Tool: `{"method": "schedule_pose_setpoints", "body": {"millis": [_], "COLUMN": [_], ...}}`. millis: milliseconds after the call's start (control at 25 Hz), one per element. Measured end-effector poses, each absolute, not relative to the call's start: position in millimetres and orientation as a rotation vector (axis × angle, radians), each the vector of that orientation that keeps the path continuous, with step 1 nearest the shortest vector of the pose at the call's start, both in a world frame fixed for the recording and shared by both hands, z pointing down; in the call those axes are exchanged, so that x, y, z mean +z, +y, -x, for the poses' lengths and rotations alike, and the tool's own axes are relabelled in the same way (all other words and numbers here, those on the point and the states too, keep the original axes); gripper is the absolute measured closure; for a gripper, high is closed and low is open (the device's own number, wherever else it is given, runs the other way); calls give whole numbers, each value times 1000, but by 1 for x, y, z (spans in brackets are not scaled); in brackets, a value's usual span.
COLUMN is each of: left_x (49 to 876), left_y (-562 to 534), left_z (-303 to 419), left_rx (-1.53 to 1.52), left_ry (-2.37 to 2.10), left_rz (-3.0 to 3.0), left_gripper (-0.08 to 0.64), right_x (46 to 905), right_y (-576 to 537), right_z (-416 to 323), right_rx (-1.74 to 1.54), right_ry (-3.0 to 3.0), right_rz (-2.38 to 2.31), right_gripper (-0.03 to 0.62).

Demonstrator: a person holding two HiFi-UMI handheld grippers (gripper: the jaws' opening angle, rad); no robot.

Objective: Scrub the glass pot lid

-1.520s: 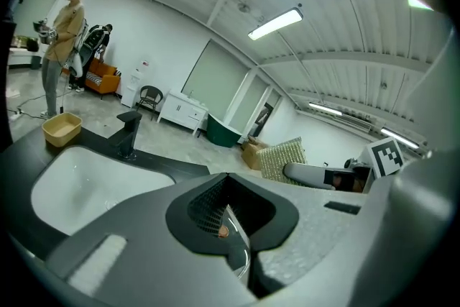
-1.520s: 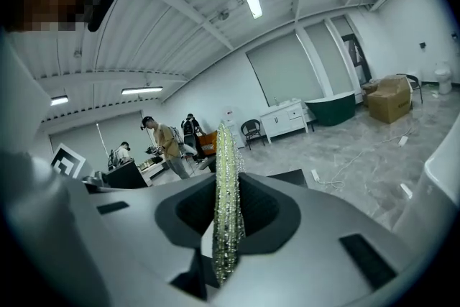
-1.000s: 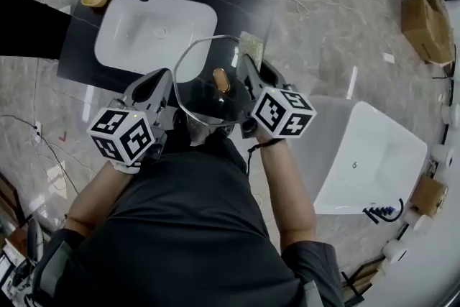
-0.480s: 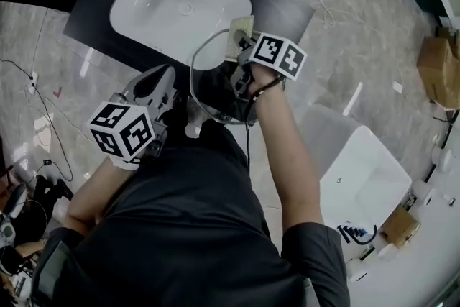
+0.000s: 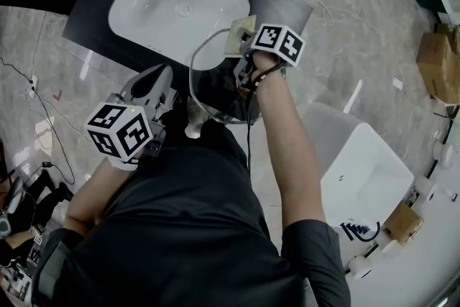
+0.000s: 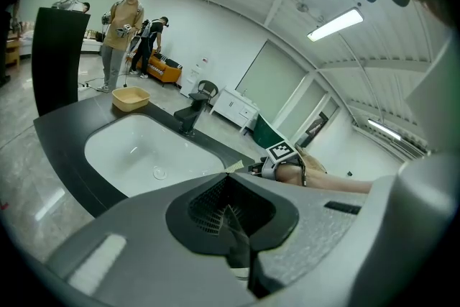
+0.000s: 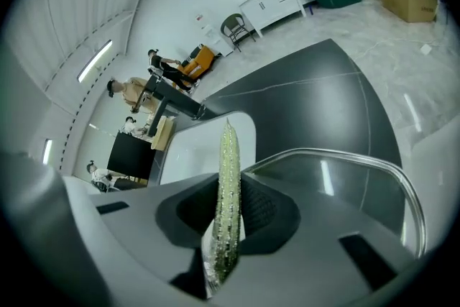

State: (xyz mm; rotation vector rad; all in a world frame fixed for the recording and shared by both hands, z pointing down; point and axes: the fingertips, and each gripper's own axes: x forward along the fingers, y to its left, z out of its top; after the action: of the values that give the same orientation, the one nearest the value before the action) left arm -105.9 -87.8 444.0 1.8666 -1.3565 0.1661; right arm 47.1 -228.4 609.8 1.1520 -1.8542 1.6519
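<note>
1. Hanging over the near edge of the black counter (image 5: 287,7), just in front of the white sink (image 5: 144,21), the glass pot lid (image 5: 215,93) is tilted up on its edge.
2. The left gripper (image 6: 236,230) is clamped on the lid's near rim.
3. The right gripper (image 7: 224,226) pinches a green scouring sponge (image 7: 228,169) at the lid's far rim.
4. Scrubbing looks to be under way. No suds or marks show, so what is left cannot be judged.
</note>
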Motion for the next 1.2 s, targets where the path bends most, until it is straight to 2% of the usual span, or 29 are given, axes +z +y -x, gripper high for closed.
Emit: {"method": "schedule_pose_setpoints", "body": {"millis": [640,1200], "left_x": [436,430], "left_y": [-87,-84], "left_z": [61,19], "left_rx": [242,288], "left_ry": [-1247,-1134], "left_rz": [-1967,-2054], "left_gripper": [560,560], "right_x": [615,618], "right_y": [-204,-162], "right_z": [-146,-199], "right_rx": [1761,1821], "right_ry": [-1798,-1748], "right_rz": [-1437,-1584], "right_gripper": [529,528]}}
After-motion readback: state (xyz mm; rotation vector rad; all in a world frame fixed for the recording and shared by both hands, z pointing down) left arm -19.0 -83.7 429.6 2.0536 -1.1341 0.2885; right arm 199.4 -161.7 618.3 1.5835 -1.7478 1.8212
